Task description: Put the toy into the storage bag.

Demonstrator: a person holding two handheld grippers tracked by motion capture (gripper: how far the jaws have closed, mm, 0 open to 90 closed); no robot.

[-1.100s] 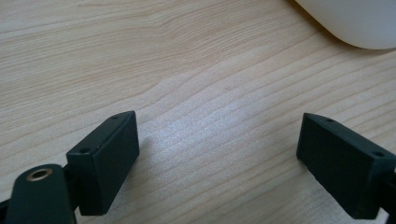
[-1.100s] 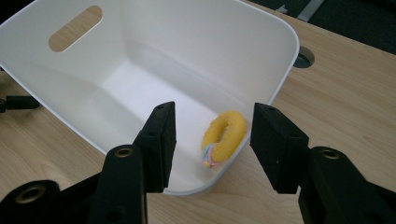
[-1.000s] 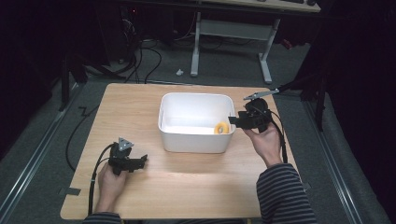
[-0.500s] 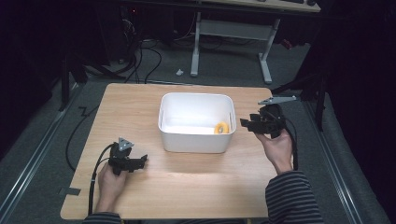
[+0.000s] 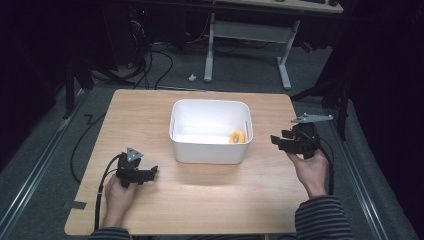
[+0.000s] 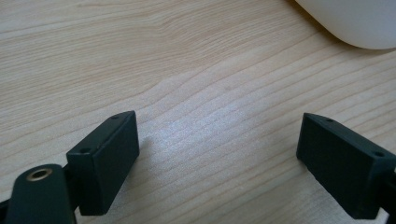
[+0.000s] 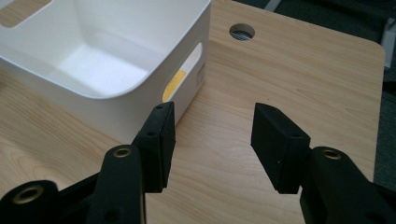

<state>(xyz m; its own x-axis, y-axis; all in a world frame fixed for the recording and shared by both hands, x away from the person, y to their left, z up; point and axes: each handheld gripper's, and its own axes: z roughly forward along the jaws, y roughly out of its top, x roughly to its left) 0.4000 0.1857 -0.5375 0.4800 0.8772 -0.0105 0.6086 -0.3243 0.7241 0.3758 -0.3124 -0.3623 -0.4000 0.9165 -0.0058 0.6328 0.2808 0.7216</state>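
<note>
Resting low on the near-left part of the table [image 5: 200, 200], the left gripper [image 5: 150, 173] points right toward the white bin [image 5: 210, 150], well apart from it. In the left gripper view its jaws stand wide apart over bare wood with nothing between them, and a rounded corner of the bin shows at the far right of that view.

The right gripper [image 5: 278, 140] hovers at the right edge of the table, just right of the bin and pointing left at it. In the right gripper view its jaws are partly open and empty, with bare wood in the gap; the bin's wall with its handle slot lies just beyond the left jaw.

The bin stands in the middle of the table, between the two grippers. A yellow ring [image 5: 237, 137] lies inside it, at the right end against the near wall. Through the handle slot the ring shows as a yellow patch in the right gripper view.
</note>
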